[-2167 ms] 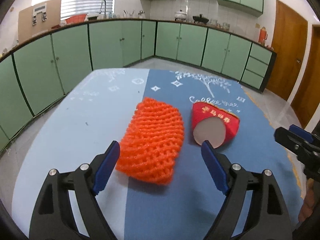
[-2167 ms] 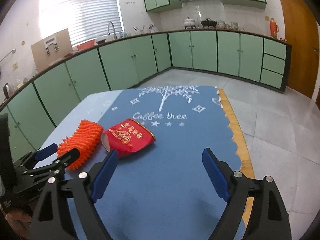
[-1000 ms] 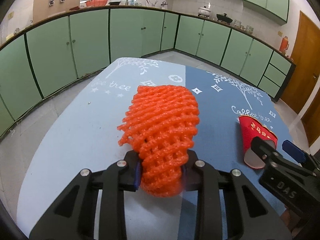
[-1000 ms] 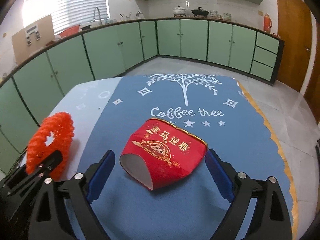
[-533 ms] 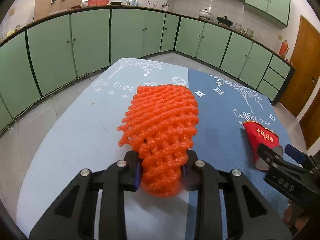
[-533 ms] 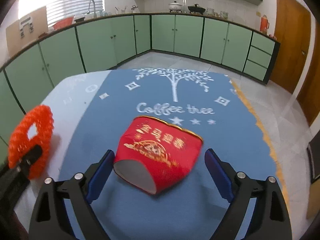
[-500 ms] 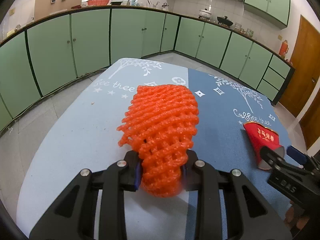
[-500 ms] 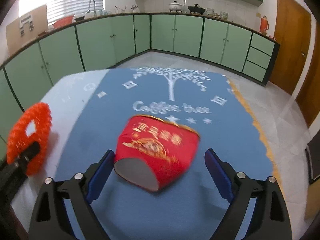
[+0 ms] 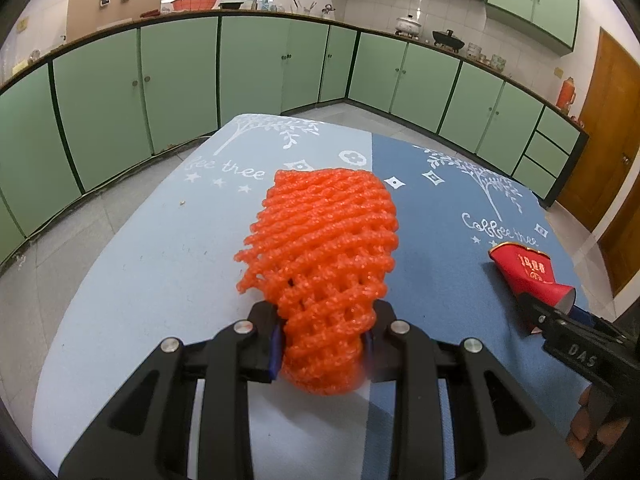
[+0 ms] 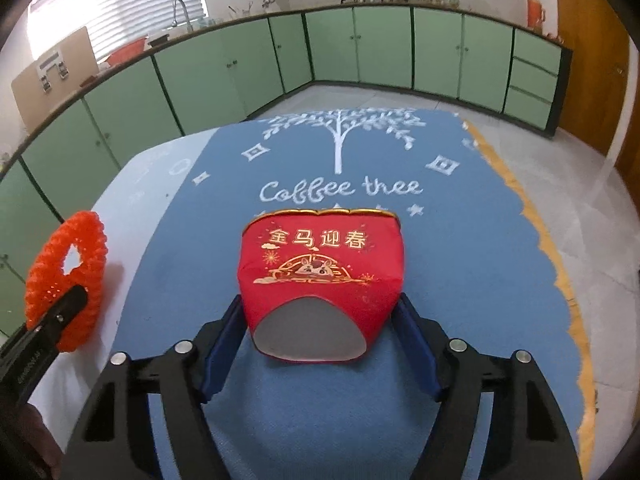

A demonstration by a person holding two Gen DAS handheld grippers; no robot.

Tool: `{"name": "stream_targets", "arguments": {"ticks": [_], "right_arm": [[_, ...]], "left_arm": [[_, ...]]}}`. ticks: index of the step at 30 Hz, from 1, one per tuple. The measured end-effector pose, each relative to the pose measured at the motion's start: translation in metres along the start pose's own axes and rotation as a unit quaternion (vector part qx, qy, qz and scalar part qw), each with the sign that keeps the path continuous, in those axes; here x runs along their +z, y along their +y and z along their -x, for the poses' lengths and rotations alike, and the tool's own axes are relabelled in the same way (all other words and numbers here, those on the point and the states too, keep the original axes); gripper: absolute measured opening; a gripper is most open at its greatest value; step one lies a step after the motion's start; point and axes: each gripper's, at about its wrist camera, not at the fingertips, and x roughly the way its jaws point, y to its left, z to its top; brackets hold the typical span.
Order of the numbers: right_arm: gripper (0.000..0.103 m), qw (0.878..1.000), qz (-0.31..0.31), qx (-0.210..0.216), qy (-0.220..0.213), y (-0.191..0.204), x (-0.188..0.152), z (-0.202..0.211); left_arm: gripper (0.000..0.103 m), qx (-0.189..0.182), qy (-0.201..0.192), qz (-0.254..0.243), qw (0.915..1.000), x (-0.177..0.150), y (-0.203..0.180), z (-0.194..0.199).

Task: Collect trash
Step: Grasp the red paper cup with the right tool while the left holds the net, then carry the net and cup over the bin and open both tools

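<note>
Orange foam net (image 9: 324, 248) was pinched at its near end by the left gripper (image 9: 322, 350), blue pads squeezing it narrow; the rest of the net fanned out ahead over the pale-blue half of the tablecloth (image 9: 160, 264), toward the table's left edge. It looked lifted off the cloth, though the wrist view doesn't settle that.

Red paper cup (image 10: 320, 276), crushed flat and on its side, lay on the dark-blue half of the cloth just in front of the "Coffee tree" print, grey base toward the camera. Right gripper (image 10: 320, 340) straddled the base end, jaws closing, the cup between them; blue pads (image 10: 224, 344) sat right at the cup's sides, contact unclear.

Green cabinets (image 10: 384, 48) ran along the far walls; wooden door (image 9: 612, 128) at the right.
</note>
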Motion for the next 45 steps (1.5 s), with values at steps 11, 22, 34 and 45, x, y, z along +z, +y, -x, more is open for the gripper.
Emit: {"name": "stream_targets", "arguments": {"ticks": [11,22,34,45], "right_arm": [[0.069,0.996,0.047,0.025,-0.07,-0.008,-0.002,0.068],[0.069,0.995,0.025,-0.003,-0.1,-0.074,-0.026,0.142],[0.069,0.989,-0.061,-0.089,-0.106,-0.193,-0.069,0.204],[0.069,0.975,-0.126,-0.154,-0.098,-0.273,-0.114,0.231]], "left_arm": [[0.028,-0.021,-0.01,-0.018,0.9996,-0.004,-0.026,0.026],[0.028,-0.096,-0.03,-0.063,0.9929,-0.023,-0.111,0.069],[0.028,-0.207,-0.003,-0.14,0.9684,-0.06,-0.232,0.084],[0.028,-0.288,0.033,-0.23,0.9289,-0.11,-0.331,0.087]]}}
